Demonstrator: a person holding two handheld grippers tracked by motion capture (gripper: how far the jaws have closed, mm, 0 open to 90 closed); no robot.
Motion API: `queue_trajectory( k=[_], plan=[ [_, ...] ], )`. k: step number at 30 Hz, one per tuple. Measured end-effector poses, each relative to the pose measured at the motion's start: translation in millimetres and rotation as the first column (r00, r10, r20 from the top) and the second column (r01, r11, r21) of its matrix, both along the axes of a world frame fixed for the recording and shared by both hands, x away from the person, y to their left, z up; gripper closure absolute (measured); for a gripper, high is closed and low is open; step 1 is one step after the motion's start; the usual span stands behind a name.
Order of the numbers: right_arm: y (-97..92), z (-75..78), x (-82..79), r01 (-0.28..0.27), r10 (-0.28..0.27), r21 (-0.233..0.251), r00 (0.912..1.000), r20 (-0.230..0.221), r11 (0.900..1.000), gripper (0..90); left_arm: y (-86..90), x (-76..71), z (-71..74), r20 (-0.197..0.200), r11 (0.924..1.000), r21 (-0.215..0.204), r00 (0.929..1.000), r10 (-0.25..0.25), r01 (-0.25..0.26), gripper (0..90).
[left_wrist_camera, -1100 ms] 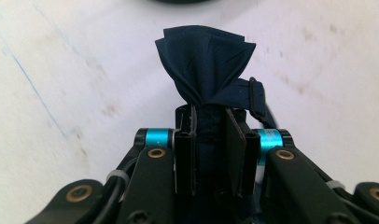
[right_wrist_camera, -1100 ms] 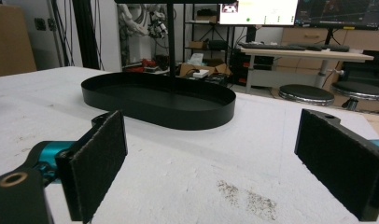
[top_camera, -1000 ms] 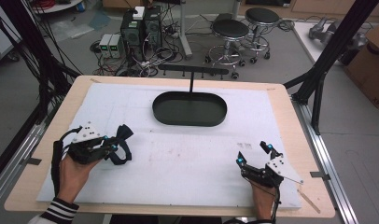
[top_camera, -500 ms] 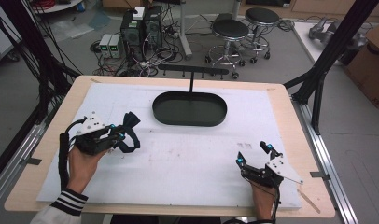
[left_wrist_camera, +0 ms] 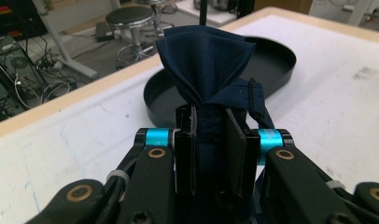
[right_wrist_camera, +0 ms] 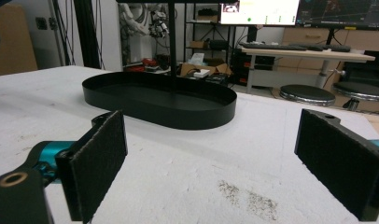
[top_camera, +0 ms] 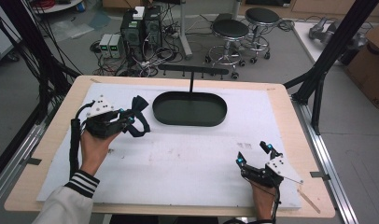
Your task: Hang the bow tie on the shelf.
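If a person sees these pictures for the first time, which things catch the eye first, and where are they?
First, the dark blue fabric bow tie, clamped in the left gripper above the table's left side. Next, the black oval metal tray with its upright stand, at the far middle of the white table cover. The right gripper rests near the right front corner, jaws wide open, holding nothing.

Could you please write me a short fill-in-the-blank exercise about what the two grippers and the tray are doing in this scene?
1. The left gripper is shut on a dark blue ____.
2. The right gripper has its jaws ____, with nothing between them.
3. The black tray on the table has an ____ shape.
4. Inside, the tray is ____.

Missing words: cloth; open; oval; empty
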State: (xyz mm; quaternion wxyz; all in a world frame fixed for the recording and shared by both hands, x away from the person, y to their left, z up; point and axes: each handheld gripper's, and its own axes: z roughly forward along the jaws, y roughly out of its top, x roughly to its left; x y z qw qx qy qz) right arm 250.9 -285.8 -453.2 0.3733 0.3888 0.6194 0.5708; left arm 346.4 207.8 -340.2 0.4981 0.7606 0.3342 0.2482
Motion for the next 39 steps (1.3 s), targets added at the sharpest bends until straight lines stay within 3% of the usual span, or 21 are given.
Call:
queue_trajectory(
  k=[8, 11, 19, 30, 39],
  plan=[
    [0.1, 0.0, -0.1, 0.001, -0.001, 0.001, 1.0, -0.001, 1.0, 8.3, -13.7, 19.5, 14.0, 0.006, 0.9994, -0.034, 1.0, -0.004, 0.004, 74.7],
    [-0.4, -0.2, 0.1, 0.0, 0.0, 0.001, 1.0, 0.006, 1.0, 8.3, -19.1, 27.5, 18.5, 0.003, 0.9997, -0.022, 1.0, -0.007, 0.007, 74.7],
    [-0.6, -0.3, -0.2, 0.0, 0.0, 0.01, 1.0, 0.002, 1.0, 8.3, -23.1, 45.8, 33.7, 0.014, 0.9961, -0.085, 0.9995, 0.027, -0.026, 74.7],
    [-0.8, -0.3, -0.2, 0.002, -0.002, 0.009, 1.0, 0.006, 1.0, 8.2, -37.4, 68.9, 56.4, 0.056, 0.9951, -0.087, 0.9971, 0.051, -0.046, 74.7],
    [-1.3, -0.3, -0.3, 0.001, -0.001, 0.017, 1.0, 0.004, 0.9999, 8.2, -51.5, 87.8, 58.8, 0.06, 0.9951, -0.084, 0.9966, 0.057, -0.052, 74.7]
  ],
)
